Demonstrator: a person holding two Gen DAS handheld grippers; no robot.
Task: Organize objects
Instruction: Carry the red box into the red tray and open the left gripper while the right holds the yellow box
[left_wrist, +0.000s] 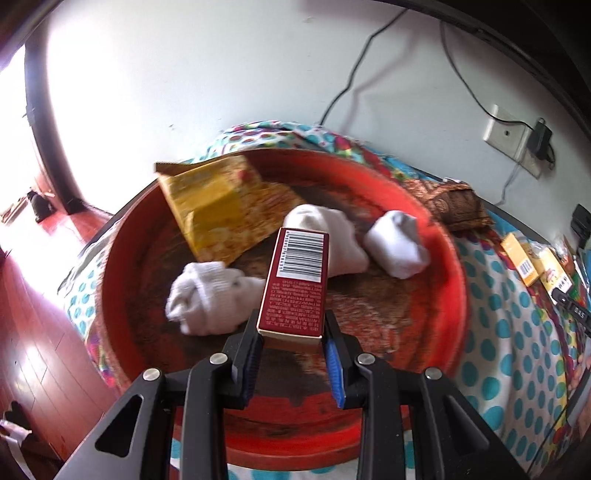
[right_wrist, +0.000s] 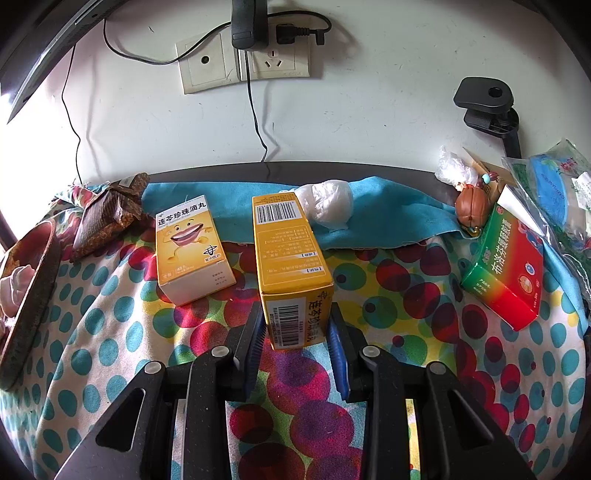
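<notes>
My left gripper (left_wrist: 291, 332) is shut on a dark red box (left_wrist: 295, 284) with a barcode and holds it above the round red tray (left_wrist: 439, 236). In the tray lie three white rolled socks (left_wrist: 207, 295) and a yellow packet (left_wrist: 218, 206). My right gripper (right_wrist: 295, 325) is shut on a yellow medicine box (right_wrist: 288, 254), which lies lengthwise on the dotted cloth (right_wrist: 110, 325). A second yellow box (right_wrist: 188, 247) with a cartoon face lies just to its left, apart from it.
A red and green box (right_wrist: 506, 269) leans at the right, next to plastic bags (right_wrist: 554, 192) and a brown figurine (right_wrist: 471, 210). A brown packet (right_wrist: 107, 214) lies by the tray's edge (right_wrist: 33, 288). A white wrapped bundle (right_wrist: 328, 203) sits on a blue towel (right_wrist: 229, 206). Wall sockets (right_wrist: 243, 62) and cables hang behind.
</notes>
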